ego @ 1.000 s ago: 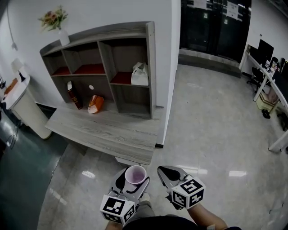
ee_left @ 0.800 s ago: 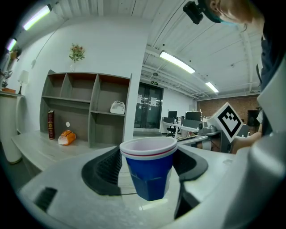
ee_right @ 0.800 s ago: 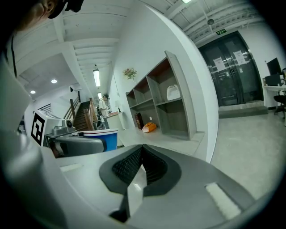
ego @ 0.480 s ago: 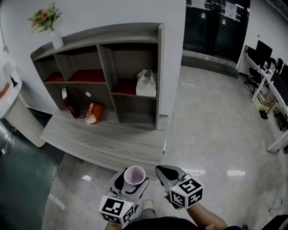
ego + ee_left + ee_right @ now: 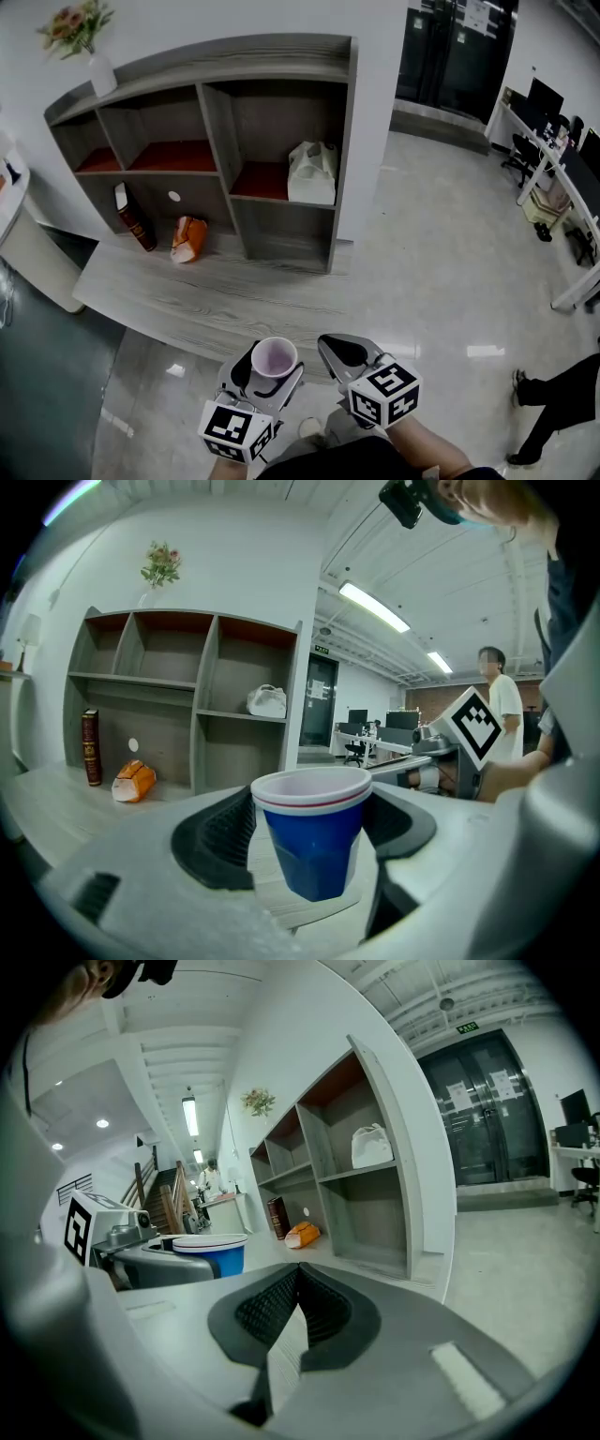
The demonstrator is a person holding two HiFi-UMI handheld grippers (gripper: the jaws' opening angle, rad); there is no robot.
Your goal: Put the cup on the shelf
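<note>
**Blue plastic cup [image 5: 314, 841] in carry, not yet shelved**

Grey wooden shelf unit [image 5: 343, 141] stands ahead, well apart. Left gripper [image 5: 270, 367] clamps the cup upright above the floor. Right gripper [image 5: 341, 353] is closed and empty. Next move, judged: approach, choose a vacant compartment, set it down level.

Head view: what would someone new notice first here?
A blue cup with a white rim sits upright, clamped in the left hand-held gripper, low in the frame. Ahead stands a grey shelf unit, with a white bag in its right middle compartment and an orange packet on the low platform at its foot.
</note>
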